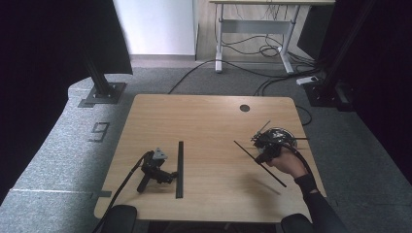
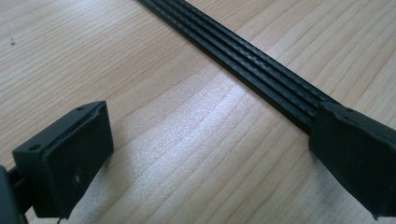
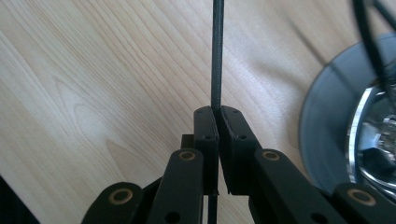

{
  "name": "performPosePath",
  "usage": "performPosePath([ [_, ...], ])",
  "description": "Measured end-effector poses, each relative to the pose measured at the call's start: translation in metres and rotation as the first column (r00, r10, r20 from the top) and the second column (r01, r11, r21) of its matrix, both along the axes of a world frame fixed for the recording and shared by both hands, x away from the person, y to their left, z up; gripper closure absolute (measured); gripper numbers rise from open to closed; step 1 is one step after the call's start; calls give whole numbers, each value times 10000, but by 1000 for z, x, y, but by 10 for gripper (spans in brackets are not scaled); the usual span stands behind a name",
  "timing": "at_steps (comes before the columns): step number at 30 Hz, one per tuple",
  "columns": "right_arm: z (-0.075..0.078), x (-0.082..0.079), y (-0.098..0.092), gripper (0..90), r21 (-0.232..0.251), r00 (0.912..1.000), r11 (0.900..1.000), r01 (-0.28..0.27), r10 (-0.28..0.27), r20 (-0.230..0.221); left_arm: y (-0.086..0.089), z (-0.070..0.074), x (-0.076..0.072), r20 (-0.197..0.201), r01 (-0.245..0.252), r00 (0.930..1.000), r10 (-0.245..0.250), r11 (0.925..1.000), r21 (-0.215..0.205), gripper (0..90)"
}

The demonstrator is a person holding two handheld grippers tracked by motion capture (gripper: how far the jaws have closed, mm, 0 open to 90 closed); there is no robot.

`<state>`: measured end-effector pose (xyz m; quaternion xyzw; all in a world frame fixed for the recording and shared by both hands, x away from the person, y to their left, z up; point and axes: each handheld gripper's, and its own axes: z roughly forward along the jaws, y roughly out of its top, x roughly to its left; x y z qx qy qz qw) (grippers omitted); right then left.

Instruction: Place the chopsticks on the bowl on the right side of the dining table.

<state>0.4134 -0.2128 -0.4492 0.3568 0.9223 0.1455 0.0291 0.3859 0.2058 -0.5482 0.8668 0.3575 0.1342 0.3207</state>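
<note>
My right gripper [image 1: 262, 156], held in a hand at the table's right side, is shut on a long thin black strip [image 1: 248, 153] that slants above the tabletop. In the right gripper view the strip [image 3: 215, 56] runs edge-on straight up from the shut jaws of my right gripper [image 3: 217, 114]. My left gripper [image 1: 170, 174] lies on the table at the left with no hand on it. Its jaws are open, and its tips reach a wider ribbed black strip [image 1: 180, 170]. In the left gripper view the ribbed strip [image 2: 243, 56] ends at the right-hand jaw of my left gripper [image 2: 210, 126].
A round grey and chrome object [image 1: 278, 136] with thin black rods across it sits on the wooden table [image 1: 209, 116] beside my right hand; the same disc [image 3: 336, 121] is close to the jaws. A cable hole [image 1: 244, 108] lies near the far edge. Cables trail on the floor beyond.
</note>
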Motion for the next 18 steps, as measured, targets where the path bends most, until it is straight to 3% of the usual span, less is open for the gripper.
performPosePath([
  [12, 43, 2, -17, 855, 227, 9957, 9990, 393, -410, 831, 0, 0, 0, 1, -11, 10000, 11, 10000, -20, 0],
  [18, 43, 14, -30, 856, -14, 9910, 9955, 952, -946, 947, 0, 0, 0, 1, -22, 10000, 22, 10000, -23, 0],
])
